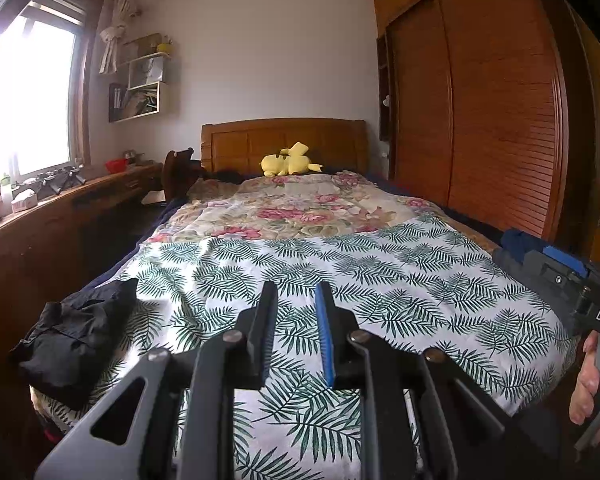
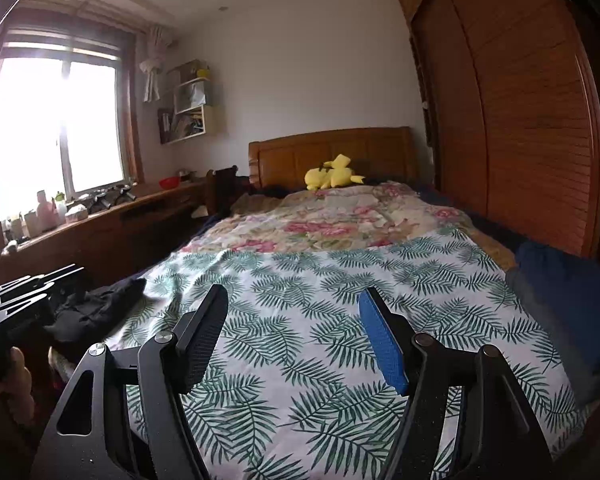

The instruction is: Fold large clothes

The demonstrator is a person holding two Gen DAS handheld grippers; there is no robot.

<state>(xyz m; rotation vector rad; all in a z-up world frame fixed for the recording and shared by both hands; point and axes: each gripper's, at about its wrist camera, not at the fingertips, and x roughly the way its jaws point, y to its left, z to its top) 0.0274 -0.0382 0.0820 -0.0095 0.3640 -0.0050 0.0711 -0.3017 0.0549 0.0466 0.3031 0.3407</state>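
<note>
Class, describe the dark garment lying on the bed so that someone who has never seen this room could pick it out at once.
Start at the bed with the wooden headboard. On its near end lies a white sheet with green fern leaves; go to that sheet's window-side edge. There sits the crumpled black garment, the only plain, dark thing on the patterned bedding.

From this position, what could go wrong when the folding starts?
1. The black garment lies crumpled at the bed's edge; a poor grab may pull it off.
2. The left claw stands narrow and may take too little cloth.
3. The leaf-print sheet underneath could get pinched too.
</note>
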